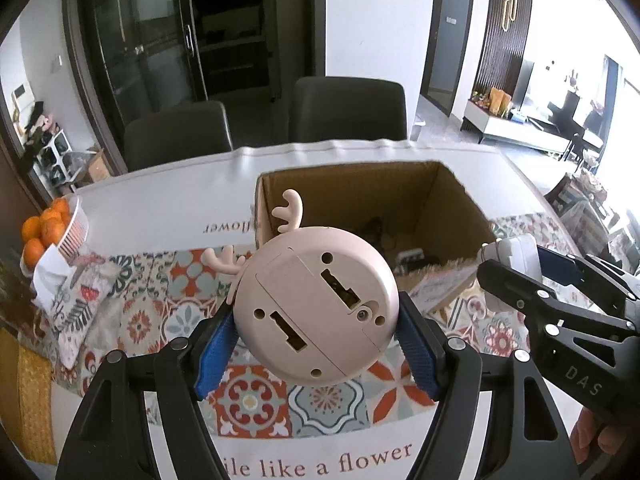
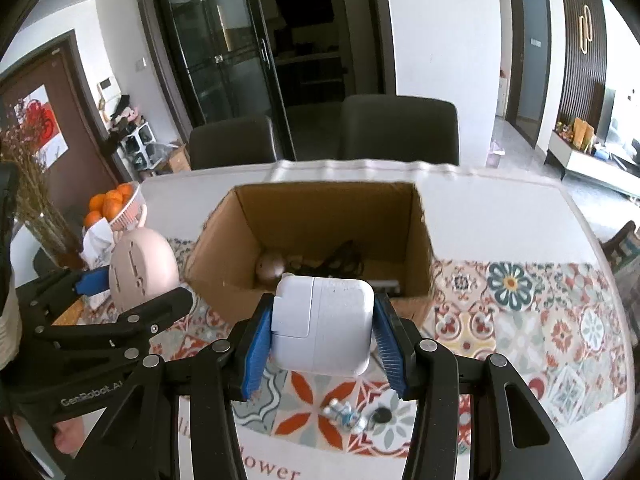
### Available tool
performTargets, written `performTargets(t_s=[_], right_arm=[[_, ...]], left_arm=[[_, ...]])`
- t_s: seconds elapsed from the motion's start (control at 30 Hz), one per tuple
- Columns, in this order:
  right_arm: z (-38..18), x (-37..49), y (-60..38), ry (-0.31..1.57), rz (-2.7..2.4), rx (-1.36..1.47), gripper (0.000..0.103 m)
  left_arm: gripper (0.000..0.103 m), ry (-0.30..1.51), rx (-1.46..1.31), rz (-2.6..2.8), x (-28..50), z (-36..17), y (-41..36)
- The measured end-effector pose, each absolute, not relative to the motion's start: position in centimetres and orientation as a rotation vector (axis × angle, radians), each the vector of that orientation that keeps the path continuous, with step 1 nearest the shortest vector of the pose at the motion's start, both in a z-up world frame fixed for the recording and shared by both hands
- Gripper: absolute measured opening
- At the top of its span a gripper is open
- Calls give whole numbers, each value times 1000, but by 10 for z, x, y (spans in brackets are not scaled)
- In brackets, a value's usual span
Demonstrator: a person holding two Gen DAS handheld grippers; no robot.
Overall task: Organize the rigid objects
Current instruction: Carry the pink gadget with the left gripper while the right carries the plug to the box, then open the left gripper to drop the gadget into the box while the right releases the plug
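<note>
My left gripper (image 1: 316, 316) is shut on a round pink clock with antlers (image 1: 316, 306), its back with the battery cover facing the camera, held above the patterned tablecloth. In the right wrist view the same pink clock (image 2: 138, 268) shows at the left in the left gripper (image 2: 120, 280). My right gripper (image 2: 324, 332) is shut on a white power adapter (image 2: 324, 322), seen also as the white adapter (image 1: 516, 254) in the right gripper (image 1: 520, 276). An open cardboard box (image 2: 420, 240) stands just beyond both, holding a brown ball (image 2: 270, 266) and dark cables (image 2: 340, 258).
A bowl of oranges (image 1: 48, 226) and a white cloth sit at the table's left edge. A small blue-white item (image 2: 344, 414) and a black disc (image 2: 382, 414) lie on the tablecloth under the right gripper. Two dark chairs (image 1: 348, 110) stand behind the table. Dried flowers (image 2: 24, 184) rise at the far left.
</note>
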State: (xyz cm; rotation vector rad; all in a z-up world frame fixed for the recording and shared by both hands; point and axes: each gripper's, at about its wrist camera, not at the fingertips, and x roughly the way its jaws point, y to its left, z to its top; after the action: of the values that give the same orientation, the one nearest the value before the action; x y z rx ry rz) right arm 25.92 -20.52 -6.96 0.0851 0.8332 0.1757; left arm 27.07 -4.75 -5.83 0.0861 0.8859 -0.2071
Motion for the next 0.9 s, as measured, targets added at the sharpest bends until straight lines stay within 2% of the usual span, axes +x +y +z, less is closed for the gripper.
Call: performTargets(t_s=[0.43, 0.9], right_arm=[[-55, 302, -212, 811, 176, 68, 49], [-95, 357, -218, 938, 168, 68, 49]], left_arm=[[74, 882, 102, -221, 312, -42, -57], [74, 1043, 103, -216, 366, -83, -68]])
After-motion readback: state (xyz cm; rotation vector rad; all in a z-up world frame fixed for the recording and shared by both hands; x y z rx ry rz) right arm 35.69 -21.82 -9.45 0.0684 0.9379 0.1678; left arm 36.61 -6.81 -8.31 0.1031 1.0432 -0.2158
